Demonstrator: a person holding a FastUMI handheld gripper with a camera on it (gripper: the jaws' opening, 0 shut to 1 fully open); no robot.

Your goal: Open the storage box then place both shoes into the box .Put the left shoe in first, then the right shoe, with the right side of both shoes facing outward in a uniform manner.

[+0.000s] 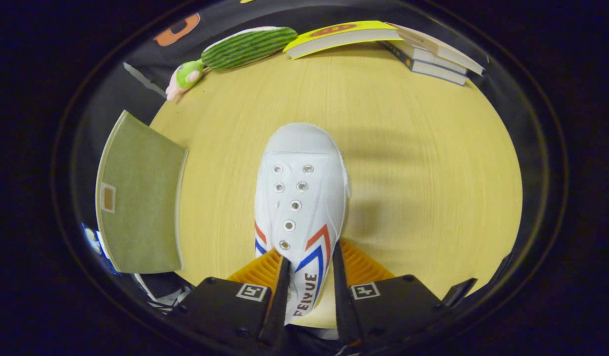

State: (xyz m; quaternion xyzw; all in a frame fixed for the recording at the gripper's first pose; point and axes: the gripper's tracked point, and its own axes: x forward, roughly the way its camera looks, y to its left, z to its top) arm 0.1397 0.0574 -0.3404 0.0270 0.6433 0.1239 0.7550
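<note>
A white canvas shoe (299,198) with red and blue side stripes and metal eyelets points away from me over the round wooden table (413,163). My gripper (310,269) is shut on the shoe's heel end, one finger pressing on each side. The shoe appears lifted, casting a soft shadow on the table to its right. The olive-green storage box (141,207) sits to the left of the shoe at the table's edge, its lid surface facing me.
A green plush cucumber toy (235,49) lies at the far left rim of the table. A stack of books (388,44), one with a yellow cover, rests at the far edge. Bare wood stretches to the right of the shoe.
</note>
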